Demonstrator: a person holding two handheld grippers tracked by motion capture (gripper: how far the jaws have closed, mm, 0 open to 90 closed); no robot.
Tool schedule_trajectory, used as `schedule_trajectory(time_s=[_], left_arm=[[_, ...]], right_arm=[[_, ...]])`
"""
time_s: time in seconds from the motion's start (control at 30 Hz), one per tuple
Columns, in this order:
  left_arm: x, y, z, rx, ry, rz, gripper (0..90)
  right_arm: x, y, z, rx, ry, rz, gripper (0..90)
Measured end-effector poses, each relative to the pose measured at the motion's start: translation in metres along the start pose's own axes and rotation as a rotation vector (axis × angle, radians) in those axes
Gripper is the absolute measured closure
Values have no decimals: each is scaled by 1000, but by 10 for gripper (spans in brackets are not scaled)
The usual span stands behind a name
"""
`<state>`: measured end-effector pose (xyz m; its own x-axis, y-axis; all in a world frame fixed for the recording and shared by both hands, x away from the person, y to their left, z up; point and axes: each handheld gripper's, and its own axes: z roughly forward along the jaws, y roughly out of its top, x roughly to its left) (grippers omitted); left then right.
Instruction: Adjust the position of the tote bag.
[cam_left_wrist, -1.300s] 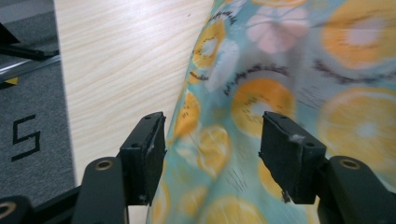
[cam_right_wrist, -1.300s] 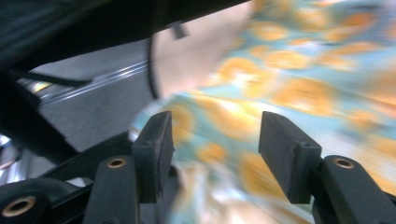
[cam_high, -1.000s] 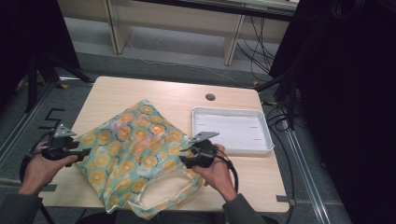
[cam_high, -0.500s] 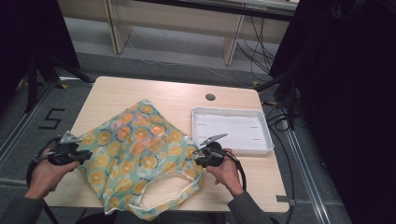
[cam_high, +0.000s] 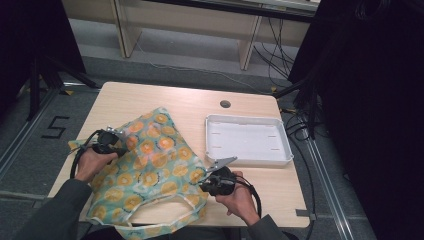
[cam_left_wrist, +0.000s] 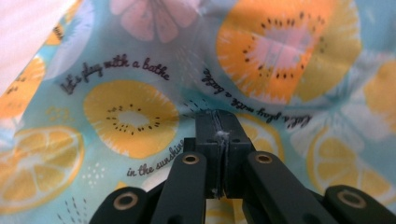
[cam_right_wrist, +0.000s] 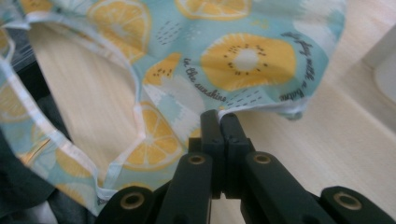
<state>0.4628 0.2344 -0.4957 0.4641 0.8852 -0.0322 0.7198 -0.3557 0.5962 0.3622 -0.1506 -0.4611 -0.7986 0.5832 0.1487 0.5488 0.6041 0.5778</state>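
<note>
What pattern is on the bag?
The bag is light teal, printed with orange and yellow fruit slices and script; clearest in the left gripper view.

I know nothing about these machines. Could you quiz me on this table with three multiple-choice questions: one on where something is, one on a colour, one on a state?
1. Where is the tray relative to the bag?
A. on the right
B. on the left
C. under it

2. What colour is the tray?
A. red
B. white
C. black

3. How are the right tongs?
A. wide open
B. shut on the bag
C. lying in the tray

Answers: 1 A, the high view shows it beside the bag's right edge. 2 B, its walls and floor are white. 3 B, the jaws meet on the bag's edge.
</note>
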Motion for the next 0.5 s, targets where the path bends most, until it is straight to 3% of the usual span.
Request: schedule_trajectory(time_s=[0.17,0.37,0.43,0.47,0.5], left_arm=[[-6,26,14,26,26,63,880],[-11,56,35,55,16,118,879],[-16,65,42,39,19,143,876],[-18,70,42,67,22,153,876],[-19,73,46,49,25,161,875]], right_arm=[[11,-3,5,-5,39,-12,900],[20,3,13,16,57,-53,900],[21,4,14,22,55,-53,900],[21,4,16,22,56,-48,900],[22,4,17,13,63,-23,900]])
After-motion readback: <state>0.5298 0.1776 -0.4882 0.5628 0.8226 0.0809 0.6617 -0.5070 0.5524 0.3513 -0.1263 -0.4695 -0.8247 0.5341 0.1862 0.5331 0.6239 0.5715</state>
